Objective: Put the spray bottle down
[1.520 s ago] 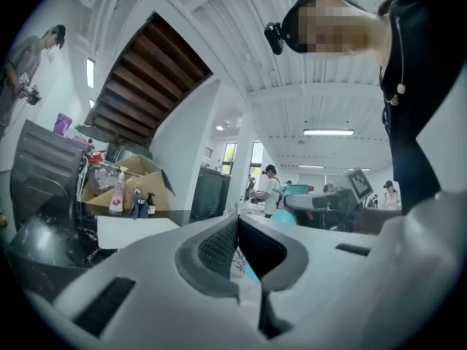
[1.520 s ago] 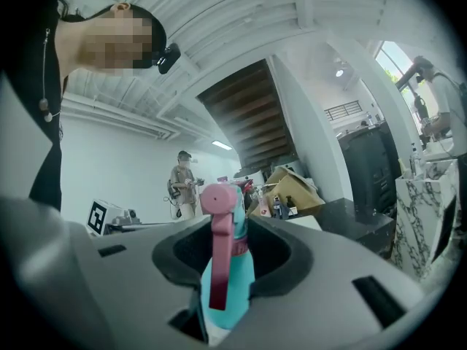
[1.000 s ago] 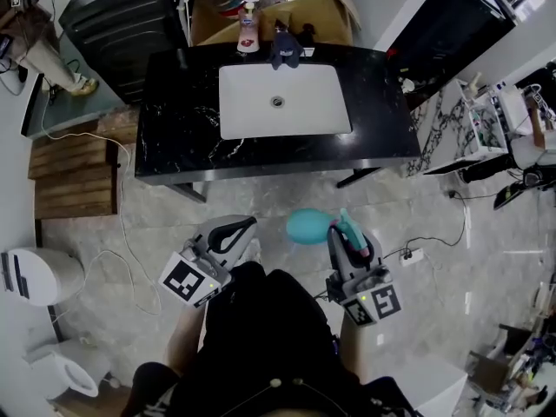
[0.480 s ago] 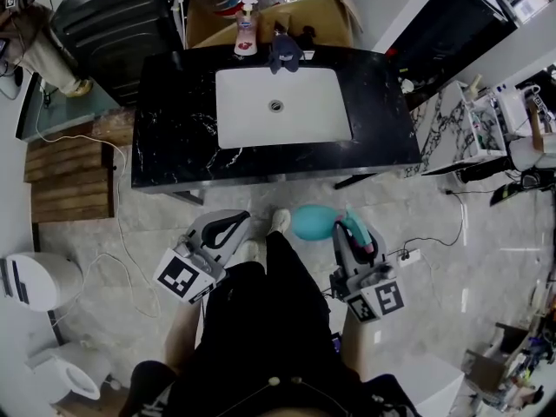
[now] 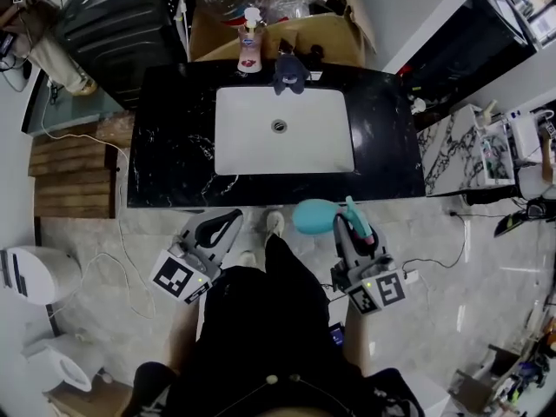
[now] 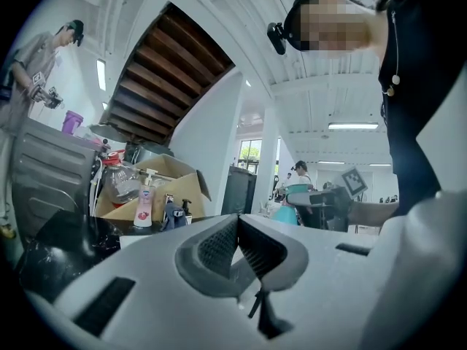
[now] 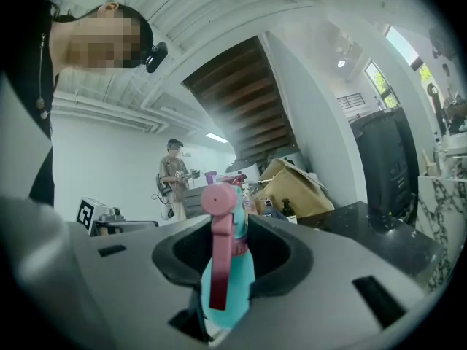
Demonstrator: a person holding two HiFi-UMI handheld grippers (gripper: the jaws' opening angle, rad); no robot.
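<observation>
Spray bottle point(image 7: 242, 277) clamped in right gripper point(image 7: 232, 232), pink trigger point(image 7: 219, 268) clear only in that gripper's view; left gripper point(image 6: 237, 233) closed, empty

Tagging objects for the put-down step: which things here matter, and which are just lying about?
In the job: spray bottle, held in the right gripper; black counter, probably where it goes.
Lying about: left gripper, shut and empty; soap pump bottle; cardboard box; white sink.

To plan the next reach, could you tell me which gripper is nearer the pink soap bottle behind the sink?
Left. The left gripper is almost straight across the counter from the soap bottle; the right gripper, holding the spray bottle, is off to its right.
</observation>
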